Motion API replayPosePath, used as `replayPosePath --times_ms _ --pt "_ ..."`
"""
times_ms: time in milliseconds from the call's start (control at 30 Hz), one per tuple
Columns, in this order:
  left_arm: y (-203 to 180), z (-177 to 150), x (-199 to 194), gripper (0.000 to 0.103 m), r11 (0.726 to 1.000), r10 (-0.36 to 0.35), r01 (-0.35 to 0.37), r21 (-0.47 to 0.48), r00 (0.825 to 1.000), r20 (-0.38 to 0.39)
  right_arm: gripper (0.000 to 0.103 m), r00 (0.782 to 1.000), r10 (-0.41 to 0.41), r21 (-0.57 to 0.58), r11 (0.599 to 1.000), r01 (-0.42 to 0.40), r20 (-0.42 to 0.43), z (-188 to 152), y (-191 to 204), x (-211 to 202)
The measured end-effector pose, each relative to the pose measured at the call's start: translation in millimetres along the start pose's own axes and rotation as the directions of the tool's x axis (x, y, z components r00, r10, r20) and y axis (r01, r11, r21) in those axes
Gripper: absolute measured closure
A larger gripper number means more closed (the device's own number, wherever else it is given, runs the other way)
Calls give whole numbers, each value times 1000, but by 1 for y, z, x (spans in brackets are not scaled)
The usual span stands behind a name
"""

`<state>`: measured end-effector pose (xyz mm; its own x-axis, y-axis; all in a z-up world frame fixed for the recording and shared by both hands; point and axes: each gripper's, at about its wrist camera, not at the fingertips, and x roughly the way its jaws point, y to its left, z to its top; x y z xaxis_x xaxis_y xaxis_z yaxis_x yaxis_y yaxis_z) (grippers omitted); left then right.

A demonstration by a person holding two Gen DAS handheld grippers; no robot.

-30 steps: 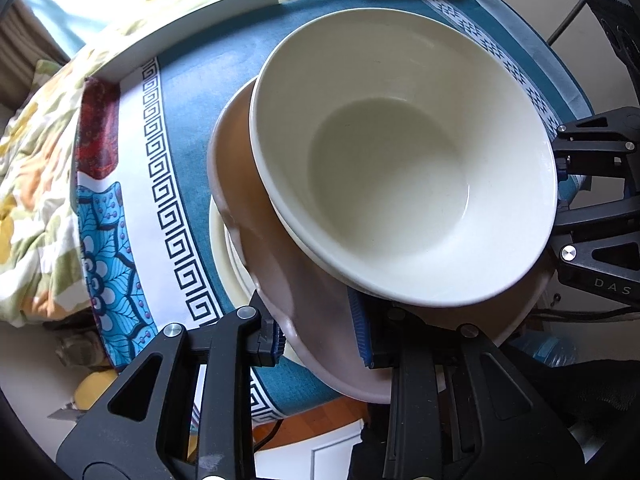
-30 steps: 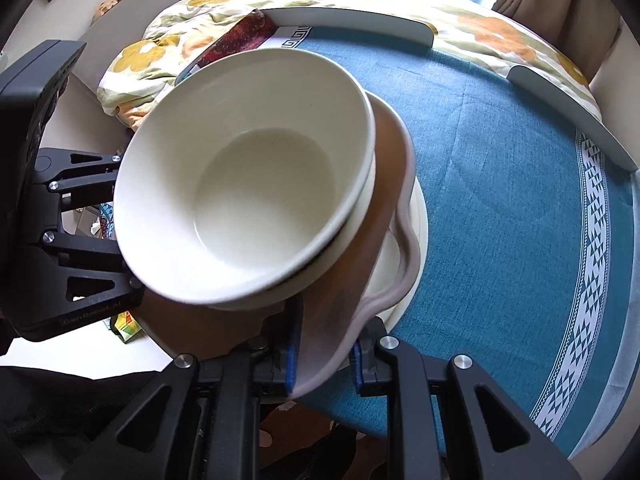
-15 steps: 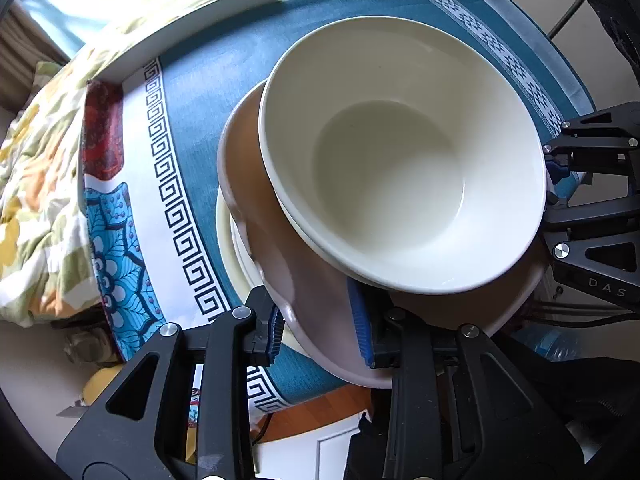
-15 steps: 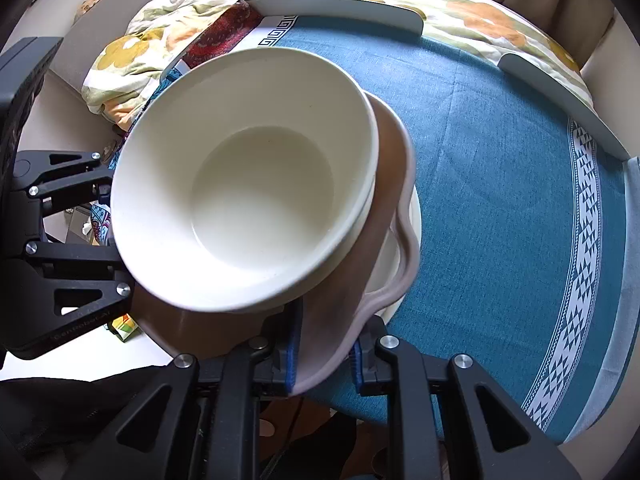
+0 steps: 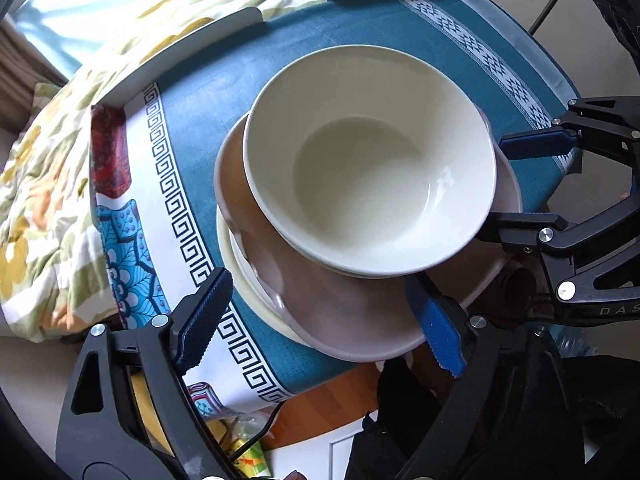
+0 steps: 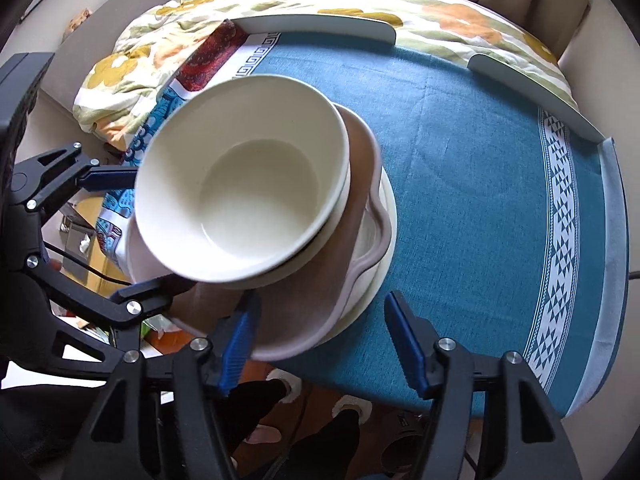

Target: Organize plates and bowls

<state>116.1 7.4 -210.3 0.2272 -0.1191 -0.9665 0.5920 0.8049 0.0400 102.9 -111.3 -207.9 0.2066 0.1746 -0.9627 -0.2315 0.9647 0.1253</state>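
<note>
stack | cream bowl (image 5: pixel 368 176) was seen mouth-up at frame centre, nested on pinkish wavy plate (image 5: pixel 340 312) over cream plate (image 6: pixel 384 240) on blue tablecloth (image 6: pixel 460 168) | left gripper (image 5: pixel 324 320) was spread wide, nothing gripped, stack ahead between fingers | right gripper (image 6: pixel 324 340) likewise spread, empty, plate rim just beside left finger

Bowl (image 5: pixel 368 172) sits on a wavy-rimmed dish (image 5: pixel 340 312), which sits on a flat plate (image 6: pixel 380 272), stacked at the bench (image 6: pixel 480 184) near edge. A second bowl possibly nests under the top one. Quilt (image 6: pixel 360 4) lies behind the bench.
</note>
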Motion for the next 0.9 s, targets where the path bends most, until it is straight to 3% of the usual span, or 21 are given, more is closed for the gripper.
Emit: replayPosePath --times_ms 300,433,467,533,567,600,667,733,767,900 --pt "-16 -13 -55 15 996 66 -60 -69 993 93 44 992 10 9 1000 -11 126 -16 1 -51" --pt "-28 -27 -109 15 982 122 -87 -166 969 214 44 966 -10 12 1000 7 258 -32 1 -105" --pt "-32 -31 -126 15 976 141 -90 -199 956 257 41 954 -22 19 1000 18 300 -38 0 -122" --pt "-40 -39 -160 14 961 186 -96 -260 918 351 21 924 -54 37 998 43 379 -51 -1 -154" --pt "-44 -43 -177 8 952 217 -104 -289 894 392 12 906 -69 45 997 55 418 -57 -2 -168" --pt "-49 -47 -191 1 942 248 -113 -316 869 429 12 881 -85 57 996 67 465 -65 -2 -185" --pt "-59 -58 -222 0 920 313 -124 -373 804 506 12 840 -127 90 992 93 527 -79 -3 -212" --pt "-68 -67 -245 0 906 347 -115 -408 753 559 8 808 -182 129 983 132 560 -92 -3 -233" --pt "-71 -72 -254 0 900 359 -108 -422 733 577 4 791 -208 146 978 151 575 -98 -3 -242" --pt "-85 -85 -275 0 885 395 -96 -456 676 622 3 706 -275 201 961 189 652 -120 -2 -271"
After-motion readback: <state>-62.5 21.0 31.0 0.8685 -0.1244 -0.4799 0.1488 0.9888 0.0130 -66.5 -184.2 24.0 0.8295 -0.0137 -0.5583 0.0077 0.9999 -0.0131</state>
